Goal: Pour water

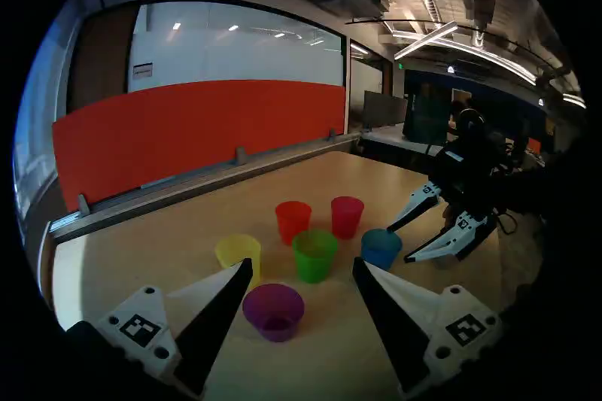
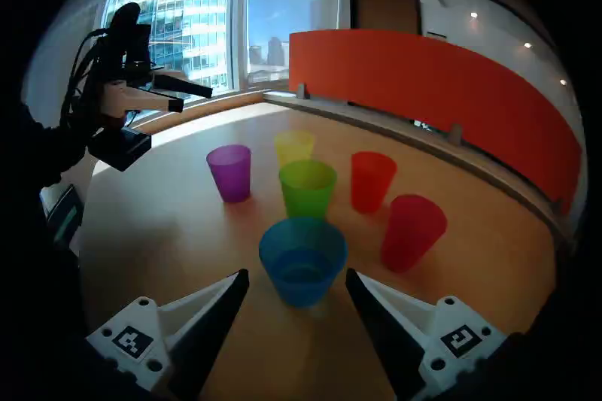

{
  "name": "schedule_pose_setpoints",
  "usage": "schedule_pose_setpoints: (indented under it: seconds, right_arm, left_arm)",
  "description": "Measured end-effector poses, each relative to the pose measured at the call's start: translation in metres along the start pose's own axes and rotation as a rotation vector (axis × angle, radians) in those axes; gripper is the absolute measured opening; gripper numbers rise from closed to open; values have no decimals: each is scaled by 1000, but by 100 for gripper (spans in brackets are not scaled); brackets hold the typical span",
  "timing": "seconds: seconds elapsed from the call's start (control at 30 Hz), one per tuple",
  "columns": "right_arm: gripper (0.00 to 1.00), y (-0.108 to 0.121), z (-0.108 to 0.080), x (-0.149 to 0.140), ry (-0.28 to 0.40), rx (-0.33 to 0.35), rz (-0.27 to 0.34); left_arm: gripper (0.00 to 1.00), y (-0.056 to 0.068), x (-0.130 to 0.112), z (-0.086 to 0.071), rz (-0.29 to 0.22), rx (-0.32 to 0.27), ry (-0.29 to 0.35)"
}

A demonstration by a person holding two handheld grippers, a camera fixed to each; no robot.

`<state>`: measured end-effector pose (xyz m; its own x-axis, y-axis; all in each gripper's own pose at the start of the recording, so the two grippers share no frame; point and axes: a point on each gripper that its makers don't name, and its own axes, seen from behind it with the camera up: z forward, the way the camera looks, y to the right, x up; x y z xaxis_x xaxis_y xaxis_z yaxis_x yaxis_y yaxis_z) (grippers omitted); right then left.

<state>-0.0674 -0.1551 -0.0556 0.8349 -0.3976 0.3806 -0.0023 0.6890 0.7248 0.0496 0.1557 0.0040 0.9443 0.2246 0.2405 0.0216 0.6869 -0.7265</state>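
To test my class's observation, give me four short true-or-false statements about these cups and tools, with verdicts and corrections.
The green cup stands between the yellow cup and the blue cup. True.
The blue cup lies on its side. False: it stands upright.
The open left tool points toward the purple cup. True.
The right tool grips the green cup. False: it is open, facing the blue cup.

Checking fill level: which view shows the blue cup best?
Right gripper view: the blue cup is close and large, just ahead of the open right gripper, with its inside visible. Left gripper view shows it small, farther off, from the side, next to the green cup.
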Motion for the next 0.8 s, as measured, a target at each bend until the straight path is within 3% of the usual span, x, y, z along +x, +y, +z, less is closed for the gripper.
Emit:
schedule_pose_setpoints:
  seconds: [0.47,0.8]
  right_arm:
    - [100,2,30,-6,-17,-6,-5]
    - [100,4,41,2,7,-13,6]
  left_arm:
    - [100,3,-3,10,6,-12,-13]
    - [100,4,-4,16,11,-20,-21]
